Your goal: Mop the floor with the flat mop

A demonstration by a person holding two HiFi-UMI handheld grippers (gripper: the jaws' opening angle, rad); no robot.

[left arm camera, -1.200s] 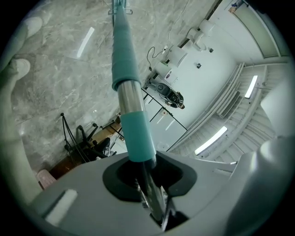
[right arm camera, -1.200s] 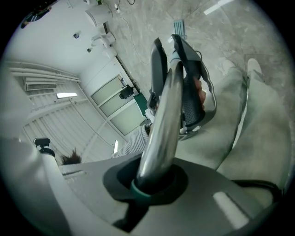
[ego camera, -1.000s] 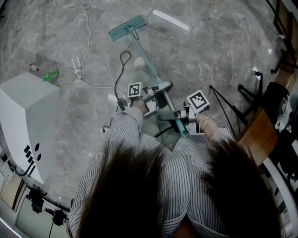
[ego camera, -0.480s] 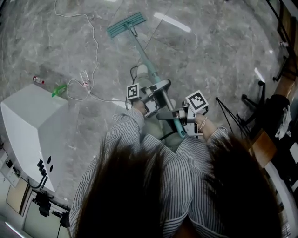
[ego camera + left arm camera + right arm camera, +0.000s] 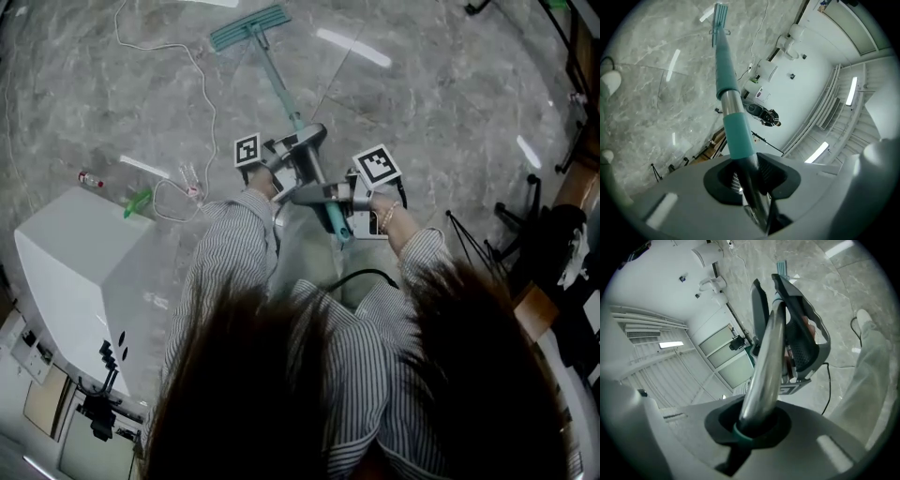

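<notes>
Pole point(image 5: 277, 84), chrome and teal, is clamped by the right hand-held gripper point(image 5: 302, 195) and held in the left hand-held gripper's point(image 5: 312, 141) opening jaws; the rectangular head point(image 5: 249, 28) of the flat mop point(image 5: 265, 54) is laid on glossy grey marbled floor point(image 5: 422, 94).

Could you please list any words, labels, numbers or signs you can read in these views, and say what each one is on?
No text can be read in any view.
Left cube, right cube: black-and-white square marker patterns, no letters or digits.
Sticker on the white machine by the far wall: red and white, too small to read.
</notes>
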